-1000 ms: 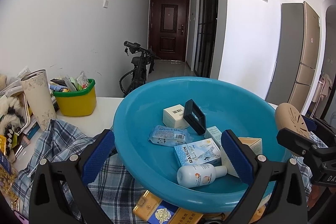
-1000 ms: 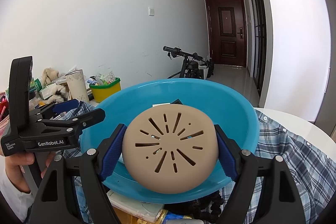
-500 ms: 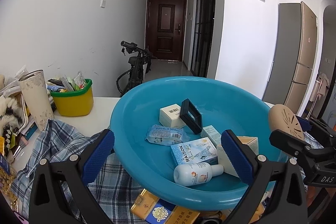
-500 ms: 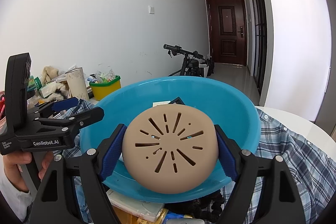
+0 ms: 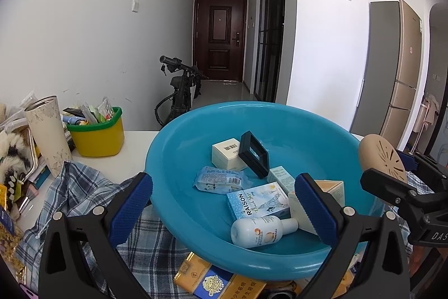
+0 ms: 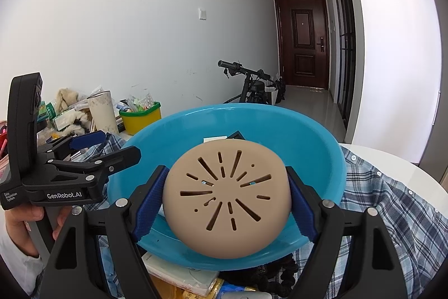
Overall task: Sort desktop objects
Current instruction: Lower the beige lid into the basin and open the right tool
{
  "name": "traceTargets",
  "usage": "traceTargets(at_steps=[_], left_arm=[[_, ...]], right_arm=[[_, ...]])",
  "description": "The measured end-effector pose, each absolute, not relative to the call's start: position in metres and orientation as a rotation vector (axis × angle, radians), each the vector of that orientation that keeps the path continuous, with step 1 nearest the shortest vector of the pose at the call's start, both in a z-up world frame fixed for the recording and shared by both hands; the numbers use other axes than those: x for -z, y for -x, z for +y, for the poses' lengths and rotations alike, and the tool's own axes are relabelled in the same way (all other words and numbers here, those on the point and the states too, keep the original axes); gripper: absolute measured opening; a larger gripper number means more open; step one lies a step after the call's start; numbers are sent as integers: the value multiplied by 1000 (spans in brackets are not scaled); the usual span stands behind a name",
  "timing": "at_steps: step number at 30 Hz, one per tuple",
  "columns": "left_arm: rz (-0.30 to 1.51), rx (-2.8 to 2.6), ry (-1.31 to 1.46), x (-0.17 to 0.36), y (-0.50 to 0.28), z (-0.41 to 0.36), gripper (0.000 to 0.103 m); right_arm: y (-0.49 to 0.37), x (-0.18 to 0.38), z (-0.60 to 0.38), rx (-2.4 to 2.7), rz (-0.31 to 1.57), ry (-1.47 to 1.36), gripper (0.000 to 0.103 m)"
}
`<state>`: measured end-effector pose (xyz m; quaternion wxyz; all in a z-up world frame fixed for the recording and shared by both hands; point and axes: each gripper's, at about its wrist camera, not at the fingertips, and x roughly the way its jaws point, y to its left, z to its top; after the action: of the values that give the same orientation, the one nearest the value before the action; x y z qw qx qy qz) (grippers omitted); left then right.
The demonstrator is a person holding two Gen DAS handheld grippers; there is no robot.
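Note:
A blue basin (image 5: 173, 159) sits on a plaid shirt and holds small boxes, a wipes packet (image 5: 219, 181), a black square case (image 5: 253, 157) and a white bottle (image 5: 259, 230). My right gripper (image 6: 226, 201) is shut on a tan round slotted cover (image 6: 226, 198), held at the basin's (image 6: 322, 147) near rim. The cover also shows at the right of the left wrist view (image 5: 382, 159). My left gripper (image 5: 224, 209) is open and empty over the basin's near left side; it also shows in the right wrist view (image 6: 92, 156).
A yellow bin (image 5: 98, 135) full of small items and a tall patterned cup (image 5: 47, 131) stand at the back left beside a furry toy. A gold-and-blue carton (image 5: 215, 279) lies under the basin's front. The plaid shirt (image 6: 392, 201) covers the table to the right.
The left gripper's view has shifted slightly; the basin sits a little lower and left. The right gripper still holds the tan cover in the same place.

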<state>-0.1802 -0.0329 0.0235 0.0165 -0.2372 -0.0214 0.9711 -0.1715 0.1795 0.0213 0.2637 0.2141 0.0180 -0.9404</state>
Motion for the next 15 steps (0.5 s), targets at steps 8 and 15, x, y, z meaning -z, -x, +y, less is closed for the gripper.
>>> traceTargets(at_steps=[8,15], left_arm=[[-67,-3022,736,-24,179,-33,103],[-67,-3020,740,-24,179,-33,103]], right_arm=[[173,-21,178,2540,49,-585,79],[169,-23,177,2543,40,-559,79]])
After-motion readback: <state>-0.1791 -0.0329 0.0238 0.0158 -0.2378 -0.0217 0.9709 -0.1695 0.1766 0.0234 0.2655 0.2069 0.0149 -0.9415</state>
